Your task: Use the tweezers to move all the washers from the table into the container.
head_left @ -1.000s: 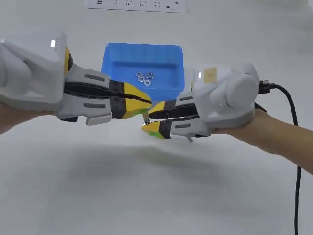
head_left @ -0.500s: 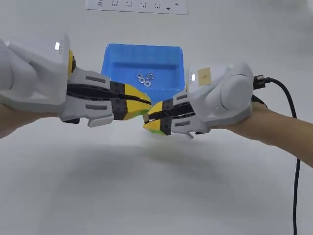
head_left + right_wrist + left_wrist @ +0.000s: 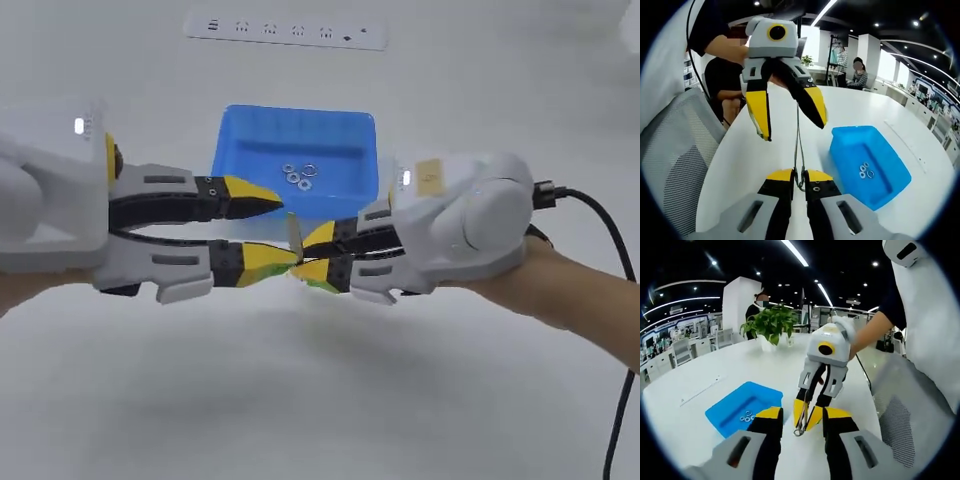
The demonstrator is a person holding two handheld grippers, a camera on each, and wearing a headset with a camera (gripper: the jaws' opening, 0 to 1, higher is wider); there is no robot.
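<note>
The thin metal tweezers (image 3: 295, 234) stand between the two grippers, above the white table. My right gripper (image 3: 305, 255) is shut on their closed end (image 3: 800, 184); their two prongs (image 3: 797, 135) reach toward my left gripper (image 3: 792, 131). The left gripper (image 3: 288, 230) is open, its yellow jaws spread above and below the tweezers (image 3: 801, 426) without touching them. Behind the grippers lies the blue container (image 3: 295, 113) with several washers (image 3: 298, 176) in it. The same container (image 3: 875, 145) and washers (image 3: 865, 171) appear in the right gripper view.
A white power strip (image 3: 285, 30) lies at the table's far edge. A black cable (image 3: 600, 225) trails from the right gripper. A potted plant (image 3: 767, 322) stands on the table farther off. A mesh chair (image 3: 670, 150) is beside the table, with people seated beyond.
My left gripper's jaws, close together around the tweezers earlier, have spread wide apart. The right gripper stays shut on the tweezers. The head camera has tilted slightly.
</note>
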